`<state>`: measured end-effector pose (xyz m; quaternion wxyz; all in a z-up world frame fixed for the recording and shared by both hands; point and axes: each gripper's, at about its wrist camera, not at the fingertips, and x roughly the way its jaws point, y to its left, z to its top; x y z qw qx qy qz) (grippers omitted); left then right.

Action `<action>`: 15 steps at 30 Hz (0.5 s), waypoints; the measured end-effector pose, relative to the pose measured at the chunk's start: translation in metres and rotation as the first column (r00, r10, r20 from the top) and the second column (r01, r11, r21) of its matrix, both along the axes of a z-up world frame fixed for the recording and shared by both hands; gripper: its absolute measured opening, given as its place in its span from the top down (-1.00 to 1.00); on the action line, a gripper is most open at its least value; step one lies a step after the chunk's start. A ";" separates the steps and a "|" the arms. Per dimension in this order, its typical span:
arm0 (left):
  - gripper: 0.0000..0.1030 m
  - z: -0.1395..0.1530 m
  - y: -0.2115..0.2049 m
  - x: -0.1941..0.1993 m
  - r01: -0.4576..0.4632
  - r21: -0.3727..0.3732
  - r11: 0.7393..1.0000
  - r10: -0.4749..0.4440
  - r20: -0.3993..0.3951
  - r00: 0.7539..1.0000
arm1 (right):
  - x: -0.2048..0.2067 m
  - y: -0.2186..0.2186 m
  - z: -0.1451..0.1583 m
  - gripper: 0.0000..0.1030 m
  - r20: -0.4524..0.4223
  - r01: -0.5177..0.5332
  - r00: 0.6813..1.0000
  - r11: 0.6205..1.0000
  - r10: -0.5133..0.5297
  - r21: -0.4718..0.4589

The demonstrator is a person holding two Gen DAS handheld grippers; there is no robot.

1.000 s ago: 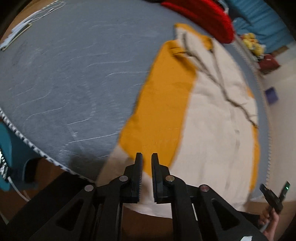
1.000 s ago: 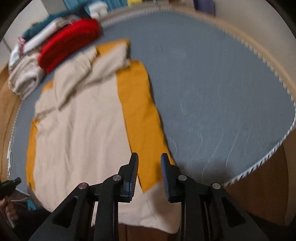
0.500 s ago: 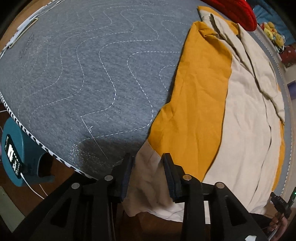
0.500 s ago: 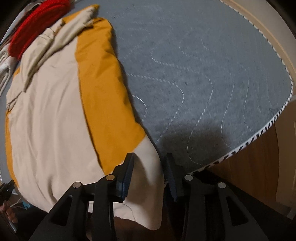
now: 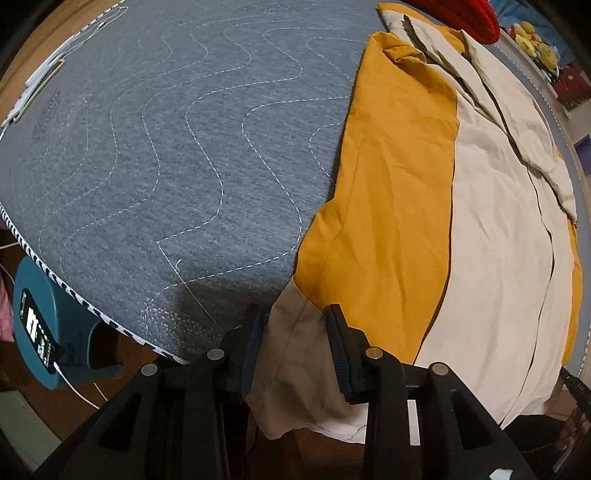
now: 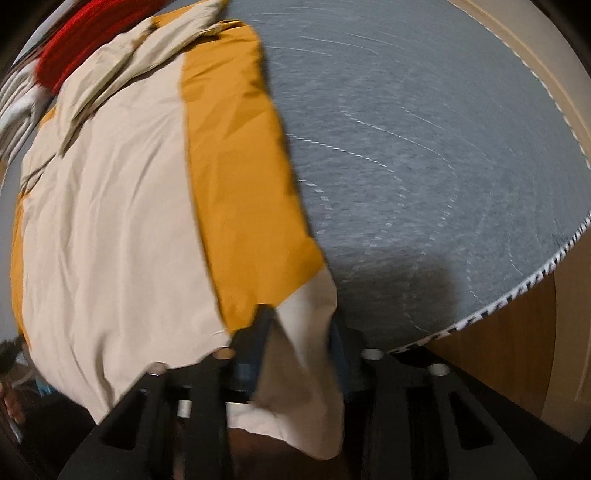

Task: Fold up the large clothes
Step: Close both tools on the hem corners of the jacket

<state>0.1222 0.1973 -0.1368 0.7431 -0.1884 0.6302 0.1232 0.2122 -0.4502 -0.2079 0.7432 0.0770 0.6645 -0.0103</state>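
Observation:
A large orange and beige garment (image 5: 461,221) lies spread flat on a grey quilted mat (image 5: 184,147), its sleeves folded across the far end. It also shows in the right wrist view (image 6: 129,221). My left gripper (image 5: 295,317) is open, its jaws on either side of the beige hem corner (image 5: 295,350) that hangs over the mat's near edge. My right gripper (image 6: 299,325) is open too, its jaws on either side of the other beige hem corner (image 6: 306,350). The right wrist view is blurred.
A red folded cloth (image 5: 461,14) and other piled clothes (image 6: 14,99) lie past the garment's far end. A teal device (image 5: 44,325) with a cable sits below the mat's striped edge (image 6: 535,277). Wooden floor surrounds the mat.
Both grippers have come down and forward to the garment's hem and opened wider. Each now has a beige hem corner between its jaws.

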 end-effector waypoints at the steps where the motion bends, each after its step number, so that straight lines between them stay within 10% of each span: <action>1: 0.39 0.000 -0.002 0.000 0.007 0.008 1.000 -0.007 0.000 1.000 | -0.001 0.003 0.001 0.66 0.008 -0.016 1.000 1.000 0.016 0.003; 7: 0.88 0.004 -0.020 0.004 0.064 0.048 0.997 -0.065 0.007 0.998 | -0.001 0.009 0.006 0.88 0.035 -0.038 0.999 0.999 0.038 0.004; 15: 0.86 0.025 -0.022 -0.006 0.066 -0.031 0.997 -0.063 0.086 0.994 | -0.007 -0.005 0.052 0.92 0.208 0.007 0.978 0.998 -0.020 0.061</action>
